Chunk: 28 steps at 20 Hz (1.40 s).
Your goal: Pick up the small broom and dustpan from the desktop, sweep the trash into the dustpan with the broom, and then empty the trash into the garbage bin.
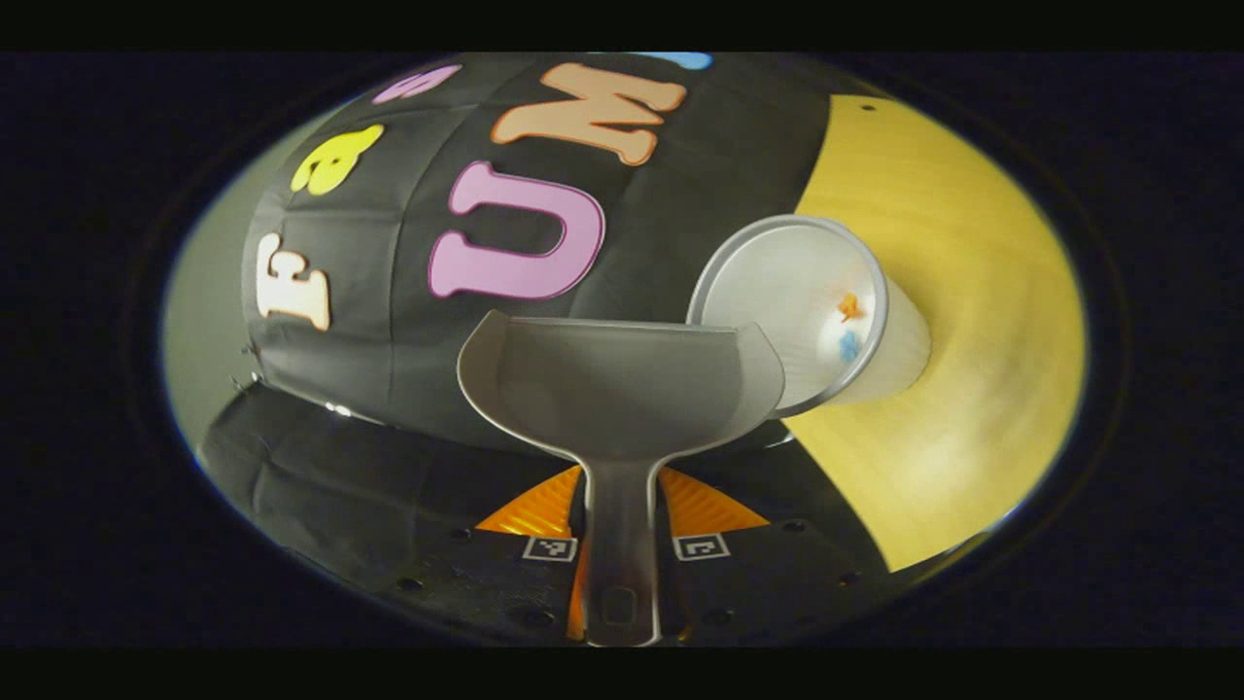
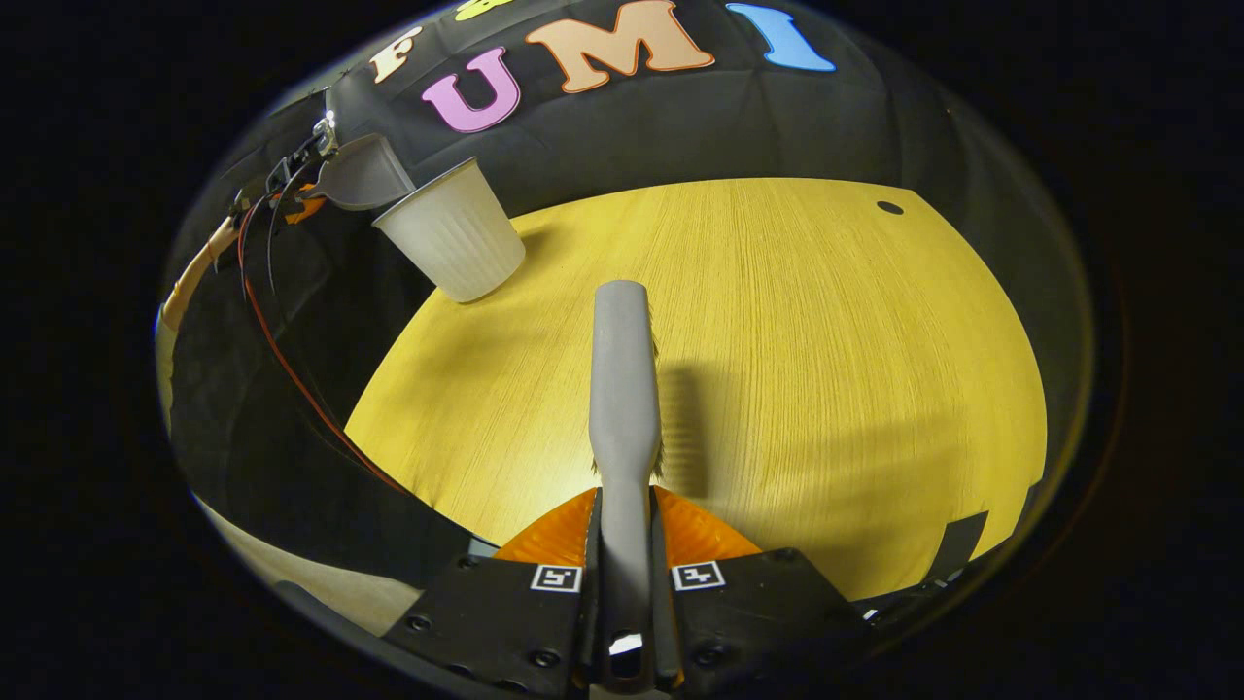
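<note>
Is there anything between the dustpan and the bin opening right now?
Nothing visible stands between them. The dustpan, held by the left gripper, has its edge right at the rim of the garbage bin, and the bin mouth is open, with bits of trash inside.

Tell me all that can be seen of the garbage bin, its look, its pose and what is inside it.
The garbage bin is a small pale cup-shaped bin, plastic by its look, with ribbed walls and a rolled rim. It narrows toward its base and stands on the yellow wooden table near the edge. In the left gripper view its mouth faces the camera, and an orange scrap and a blue scrap lie inside. The grey dustpan is held at its rim.
</note>
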Available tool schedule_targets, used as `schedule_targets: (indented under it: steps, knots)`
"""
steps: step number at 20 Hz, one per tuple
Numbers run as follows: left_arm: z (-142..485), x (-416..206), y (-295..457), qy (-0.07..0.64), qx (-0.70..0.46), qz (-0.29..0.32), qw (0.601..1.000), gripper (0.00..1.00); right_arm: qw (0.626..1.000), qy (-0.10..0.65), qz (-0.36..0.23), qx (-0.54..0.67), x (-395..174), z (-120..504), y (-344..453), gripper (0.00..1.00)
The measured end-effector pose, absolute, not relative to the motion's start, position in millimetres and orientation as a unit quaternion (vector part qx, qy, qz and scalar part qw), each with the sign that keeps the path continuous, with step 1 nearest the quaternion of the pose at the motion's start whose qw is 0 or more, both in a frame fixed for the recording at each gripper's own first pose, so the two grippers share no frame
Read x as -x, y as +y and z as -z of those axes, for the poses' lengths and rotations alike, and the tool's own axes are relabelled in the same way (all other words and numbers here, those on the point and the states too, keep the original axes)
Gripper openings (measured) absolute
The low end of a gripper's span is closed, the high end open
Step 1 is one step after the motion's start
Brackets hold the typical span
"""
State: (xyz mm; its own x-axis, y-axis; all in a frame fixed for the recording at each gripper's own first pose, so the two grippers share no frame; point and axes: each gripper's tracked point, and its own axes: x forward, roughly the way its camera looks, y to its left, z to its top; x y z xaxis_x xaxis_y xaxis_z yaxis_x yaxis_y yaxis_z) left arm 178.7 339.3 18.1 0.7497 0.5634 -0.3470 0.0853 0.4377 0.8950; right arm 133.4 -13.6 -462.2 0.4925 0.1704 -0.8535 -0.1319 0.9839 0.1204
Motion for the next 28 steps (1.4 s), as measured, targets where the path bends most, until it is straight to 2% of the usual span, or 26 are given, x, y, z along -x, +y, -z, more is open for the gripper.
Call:
schedule_targets:
  steps: [4,6,7,8,10,15,17,21,28]
  knots:
    - [-1,-173,310,0.265,-0.338,-0.162,0.888,0.19,0.863,0.498,-0.087,-0.017,-133,462,-14,0.18]
    - [7,-176,285,0.228,-0.246,-0.158,0.929,0.24,0.865,0.494,-0.087,-0.020,-134,461,-14,0.18]
    - [9,-180,268,0.211,-0.210,-0.145,0.944,0.19,0.865,0.494,-0.085,-0.023,-134,460,-14,0.18]
    - [14,-180,248,0.200,-0.180,-0.131,0.954,0.24,0.867,0.490,-0.082,-0.026,-134,458,-13,0.18]
    - [22,-176,204,0.187,-0.139,-0.097,0.968,0.23,0.874,0.478,-0.077,-0.035,-136,452,-12,0.18]
    - [33,-154,81,0.197,-0.013,0.032,0.980,0.24,0.894,0.443,-0.044,-0.055,-142,436,-11,0.18]
    - [46,-149,46,0.201,-0.002,0.063,0.977,0.22,0.896,0.439,-0.038,-0.052,-143,437,-12,0.18]
    - [112,-134,30,0.242,-0.053,0.046,0.968,0.22,0.897,0.439,-0.027,-0.048,-145,441,-11,0.18]
    - [264,-70,0,0.370,0.008,0.019,0.929,0.23,0.882,0.469,0.006,-0.043,-139,458,-11,0.18]
